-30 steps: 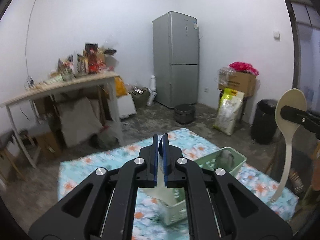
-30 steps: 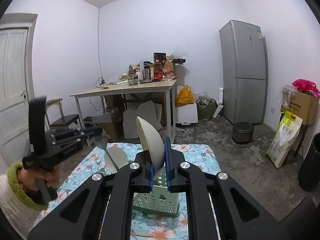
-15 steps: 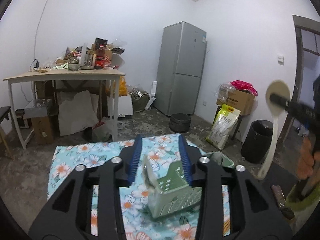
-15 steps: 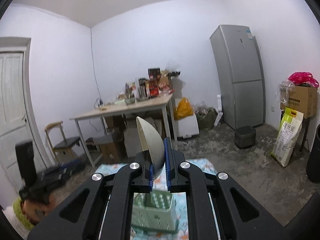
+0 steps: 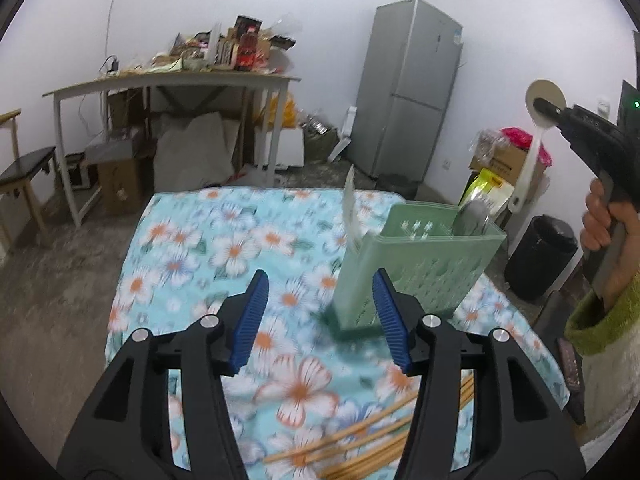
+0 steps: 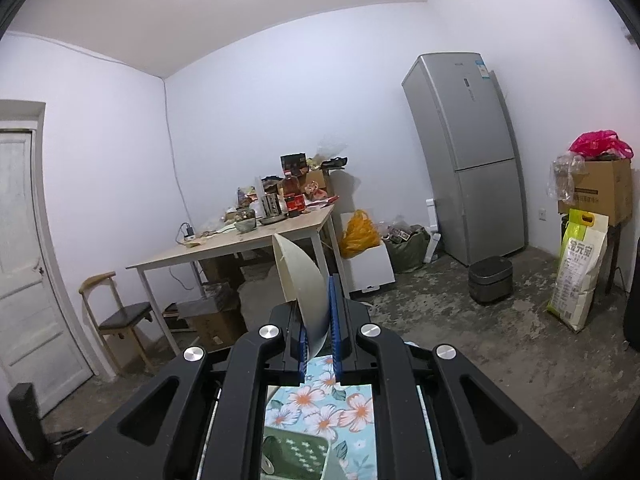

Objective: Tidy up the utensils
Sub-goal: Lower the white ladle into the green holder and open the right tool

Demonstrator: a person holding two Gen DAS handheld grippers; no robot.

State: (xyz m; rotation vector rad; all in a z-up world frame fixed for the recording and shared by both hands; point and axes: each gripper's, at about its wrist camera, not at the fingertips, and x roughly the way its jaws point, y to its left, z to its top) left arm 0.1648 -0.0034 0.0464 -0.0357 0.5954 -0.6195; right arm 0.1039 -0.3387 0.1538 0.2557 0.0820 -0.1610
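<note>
A green slotted utensil holder (image 5: 416, 264) stands on the floral cloth (image 5: 240, 248). A white utensil (image 5: 349, 208) sticks up from its left side and a metal piece (image 5: 474, 216) shows inside. My left gripper (image 5: 318, 316) is open and empty, just in front of the holder. My right gripper (image 6: 319, 332) is shut on a cream spoon (image 6: 300, 280); in the left wrist view the spoon (image 5: 532, 148) hangs high above the holder's right. The holder's rim (image 6: 296, 456) lies below the right gripper.
Several wooden chopsticks (image 5: 380, 428) lie on the cloth near my left gripper. A cluttered table (image 5: 172, 80), a fridge (image 5: 408, 88), a black bin (image 5: 540, 256) and a chair (image 5: 24, 176) stand around the room.
My left gripper opened, released the white utensil into the holder and drew back. My right gripper rose with the spoon, tilting upward.
</note>
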